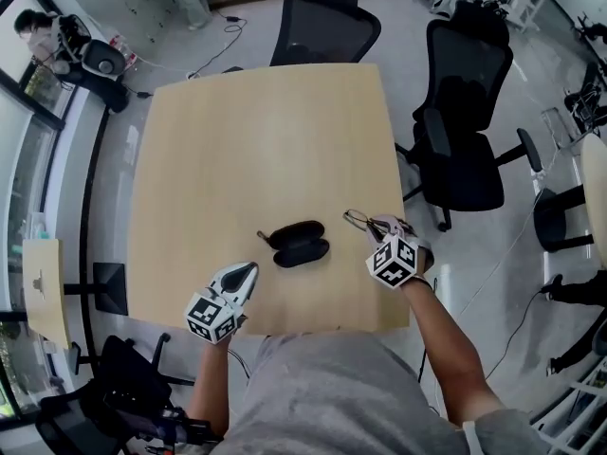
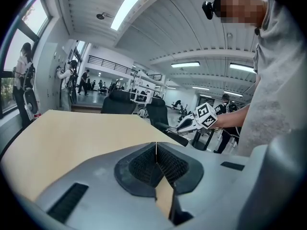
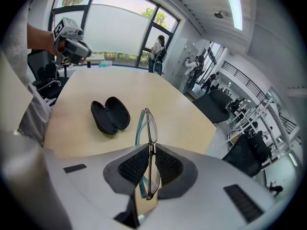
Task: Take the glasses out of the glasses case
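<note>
The black glasses case (image 1: 302, 243) lies open on the light wood table (image 1: 256, 140), near its front edge; both halves show empty in the right gripper view (image 3: 110, 115). My right gripper (image 1: 377, 224) hovers to the right of the case, shut on a pair of thin-framed glasses (image 1: 358, 219). Those glasses (image 3: 149, 126) stand on edge between its pads (image 3: 165, 166), teal temples folded. My left gripper (image 1: 248, 271) hangs left of and nearer than the case, jaws pressed together with nothing in them (image 2: 156, 150).
Black office chairs stand behind the table (image 1: 327, 17) and to its right (image 1: 465, 131). The right table edge runs just beside my right gripper. A small side table (image 1: 43, 287) is on the floor at the left. People stand far off by the windows.
</note>
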Demonstrator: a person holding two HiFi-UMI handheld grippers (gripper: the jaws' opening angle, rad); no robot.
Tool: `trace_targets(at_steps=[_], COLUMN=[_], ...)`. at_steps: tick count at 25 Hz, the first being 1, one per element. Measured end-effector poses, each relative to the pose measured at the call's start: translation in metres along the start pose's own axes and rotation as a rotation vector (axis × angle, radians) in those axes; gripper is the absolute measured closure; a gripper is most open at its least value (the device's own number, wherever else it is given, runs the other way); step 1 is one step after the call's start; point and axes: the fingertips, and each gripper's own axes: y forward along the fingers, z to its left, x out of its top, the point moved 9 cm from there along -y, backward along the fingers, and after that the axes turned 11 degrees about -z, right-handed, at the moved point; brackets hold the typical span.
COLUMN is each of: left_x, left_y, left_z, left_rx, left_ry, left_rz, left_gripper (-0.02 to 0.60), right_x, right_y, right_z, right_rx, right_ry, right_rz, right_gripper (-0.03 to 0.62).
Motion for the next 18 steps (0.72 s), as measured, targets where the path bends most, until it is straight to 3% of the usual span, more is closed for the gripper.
trace_targets(at_steps=[18], left_x=[-0.013], left_y=[-0.010], left_z=[-0.024], left_rx=[-0.018], left_ry=[-0.042], left_rz=[0.028], left_gripper=[0.576], right_x=[-0.052], right_y=[0.044], right_z=[0.002], right_rx=[-0.015], right_ry=[0.027], right_rz=[0.091], right_gripper=[0.549])
